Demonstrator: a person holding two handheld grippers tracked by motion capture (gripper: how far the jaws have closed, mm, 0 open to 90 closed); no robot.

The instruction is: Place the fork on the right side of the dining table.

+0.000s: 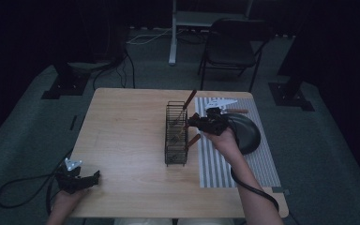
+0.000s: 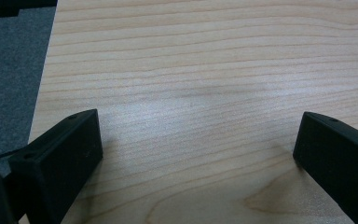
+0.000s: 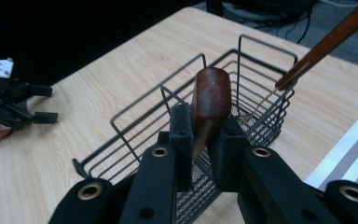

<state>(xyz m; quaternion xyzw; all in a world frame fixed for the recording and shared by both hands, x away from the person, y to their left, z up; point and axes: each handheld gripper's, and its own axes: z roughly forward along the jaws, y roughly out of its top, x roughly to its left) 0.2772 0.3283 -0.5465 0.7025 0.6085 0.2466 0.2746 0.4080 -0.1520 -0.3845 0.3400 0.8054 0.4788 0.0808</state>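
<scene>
1. Basket (image 1: 176, 136): black wire rack, upright near the middle of the table (image 1: 122, 140). Everything below is placed relative to it.
2. Your right gripper (image 1: 193, 123) sits at the basket's right long side, fingers (image 3: 182, 140) clamped on a brown wooden handle (image 3: 209, 105). In the right gripper view that handle stands up between the fingers just over the basket rim.
3. Second wooden-handled utensil (image 1: 189, 101) leans out of the basket's far end, handle tilted up and away to the right.
4. Another brown handle (image 1: 193, 140) pokes out at the basket's right side, just under your right hand (image 1: 225, 138); can't tell what it belongs to.
5. Striped mat (image 1: 225, 164) lies flat just right of the basket, with a dark round object (image 1: 246, 133) on it beyond your hand.
6. Your left gripper (image 1: 91, 179) is well apart from the basket, at the near-left table edge. Fingers (image 2: 60, 158) spread wide, nothing between them, bare wood below.
</scene>
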